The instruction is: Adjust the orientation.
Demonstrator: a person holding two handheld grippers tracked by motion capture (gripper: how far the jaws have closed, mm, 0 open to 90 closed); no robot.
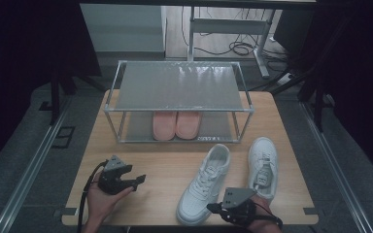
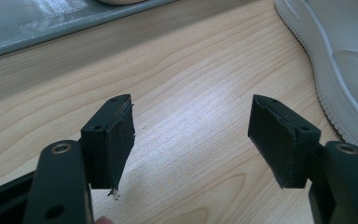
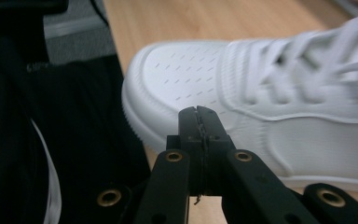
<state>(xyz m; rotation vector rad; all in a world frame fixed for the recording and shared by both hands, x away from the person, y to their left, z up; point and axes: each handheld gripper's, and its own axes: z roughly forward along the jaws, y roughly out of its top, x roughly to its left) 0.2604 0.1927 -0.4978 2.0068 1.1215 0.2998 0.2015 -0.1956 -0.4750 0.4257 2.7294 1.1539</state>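
White sneaker, left of the pair (image 1: 203, 187), lying on the wooden table (image 1: 165, 165) near its front edge, toe toward the person, heel angled up toward the rack. Right gripper (image 1: 212, 208) just beside that toe, jaws pressed flat together with nothing between them; in the right gripper view the closed tips sit in front of the perforated toe cap (image 3: 186, 79), at the sole edge, contact not certain. Laces blurred in that view. Right hand (image 1: 258, 219) at the table's front edge, grey three-cornered plate (image 1: 238, 195) on top of the gripper. Second white sneaker (image 1: 263, 165) to the right, parallel, near the first but apart, heel close to the rack's right leg. Left gripper (image 1: 138, 180) well to the left over bare wood, held in the left hand (image 1: 99, 201), jaws spread wide and empty; left gripper view shows only table grain between the pads (image 2: 121, 140), sneaker sole (image 2: 326, 84) off to the right edge. Cable (image 1: 85, 194) looping from the left gripper down past the wrist. Farther back, metal shoe rack (image 1: 179, 87) with two shelves, standing on the table's far half; pair of pink slippers (image 1: 176, 124) side by side on the lower shelf, top shelf bare.
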